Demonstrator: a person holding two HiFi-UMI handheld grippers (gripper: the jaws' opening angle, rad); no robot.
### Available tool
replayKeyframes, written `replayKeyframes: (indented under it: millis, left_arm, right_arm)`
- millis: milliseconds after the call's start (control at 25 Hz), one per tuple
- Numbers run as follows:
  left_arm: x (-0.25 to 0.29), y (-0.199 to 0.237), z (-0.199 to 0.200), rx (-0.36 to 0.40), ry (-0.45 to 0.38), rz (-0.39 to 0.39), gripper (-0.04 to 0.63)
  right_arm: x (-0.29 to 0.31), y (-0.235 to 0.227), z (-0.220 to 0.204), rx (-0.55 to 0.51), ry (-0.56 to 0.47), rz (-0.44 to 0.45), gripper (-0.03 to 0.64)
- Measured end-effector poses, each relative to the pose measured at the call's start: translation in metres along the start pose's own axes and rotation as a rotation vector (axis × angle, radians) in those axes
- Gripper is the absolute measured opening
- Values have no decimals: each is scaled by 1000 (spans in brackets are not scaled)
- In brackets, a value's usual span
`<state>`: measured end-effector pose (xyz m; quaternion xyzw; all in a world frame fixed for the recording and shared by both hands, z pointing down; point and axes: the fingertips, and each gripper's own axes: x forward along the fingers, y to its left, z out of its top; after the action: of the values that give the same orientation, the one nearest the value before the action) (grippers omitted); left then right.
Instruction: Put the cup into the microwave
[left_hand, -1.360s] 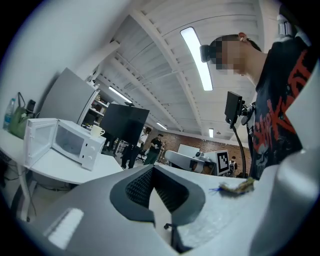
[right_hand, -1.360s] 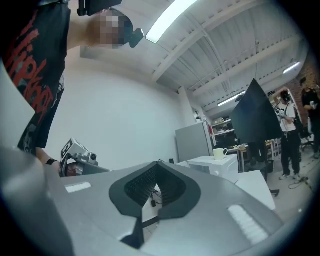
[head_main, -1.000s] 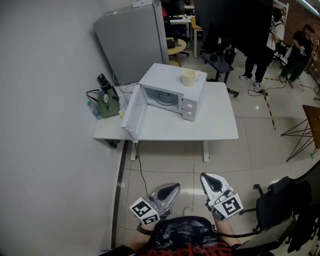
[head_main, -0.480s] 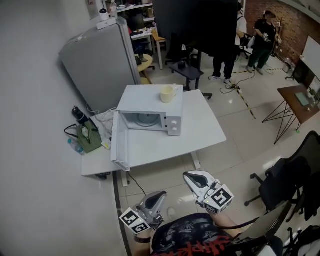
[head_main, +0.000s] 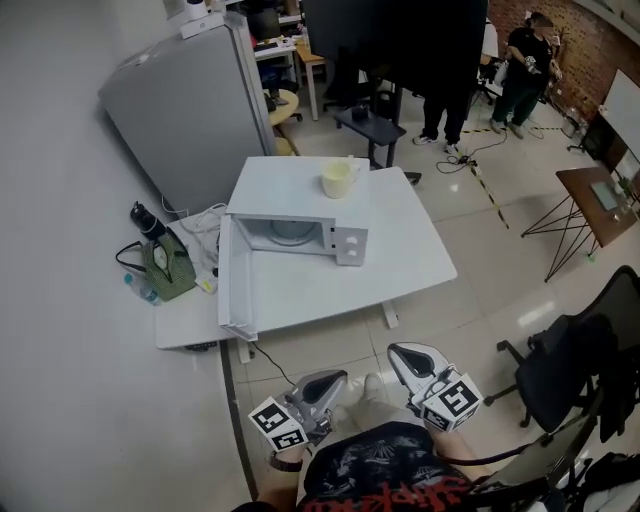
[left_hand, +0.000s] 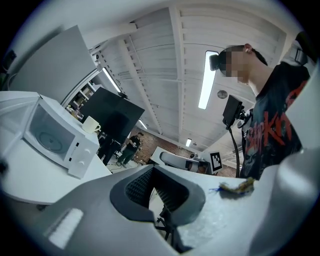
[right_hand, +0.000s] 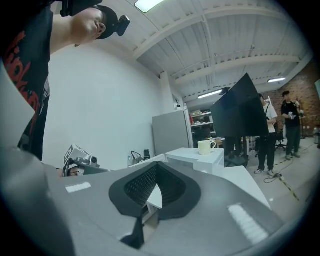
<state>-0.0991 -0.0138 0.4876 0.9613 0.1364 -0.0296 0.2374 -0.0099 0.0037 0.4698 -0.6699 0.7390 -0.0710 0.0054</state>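
A pale yellow cup (head_main: 337, 180) stands upright on top of the white microwave (head_main: 300, 200), whose door (head_main: 232, 285) hangs wide open to the left. Both are on a white table (head_main: 410, 255). My left gripper (head_main: 322, 388) and right gripper (head_main: 412, 360) are low by my body, well short of the table, both shut and empty. In the left gripper view the microwave (left_hand: 57, 137) and cup (left_hand: 91, 124) lie far off to the left of the gripper (left_hand: 151, 169). The right gripper (right_hand: 156, 167) points toward the cup (right_hand: 205, 147).
A tall grey cabinet (head_main: 190, 105) stands behind the table's left end. A green bag (head_main: 165, 270), a black bottle (head_main: 142, 218) and cables crowd the table's left edge. A black office chair (head_main: 570, 365) is at my right. People (head_main: 525, 60) stand far behind a dark screen (head_main: 400, 40).
The head view has swung, so the table and microwave sit differently in frame. Both grippers have shifted sideways a little, still shut, low by my body.
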Motion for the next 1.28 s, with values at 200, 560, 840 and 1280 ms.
replayKeyframes:
  millis: [200, 560, 840, 1280]
  left_arm:
    - [26, 37, 6, 3, 26, 85, 0]
    - [131, 91, 39, 79, 51, 188, 0]
    - [177, 100, 71, 183, 24, 141, 0]
    - [178, 208, 98, 248, 45, 362, 0]
  right_arm:
    - [33, -41, 12, 18, -56, 62, 2]
    - [55, -154, 43, 85, -166, 69, 2]
    - [43, -213, 44, 127, -188, 38, 2]
    - [97, -251, 32, 168, -137, 24, 2]
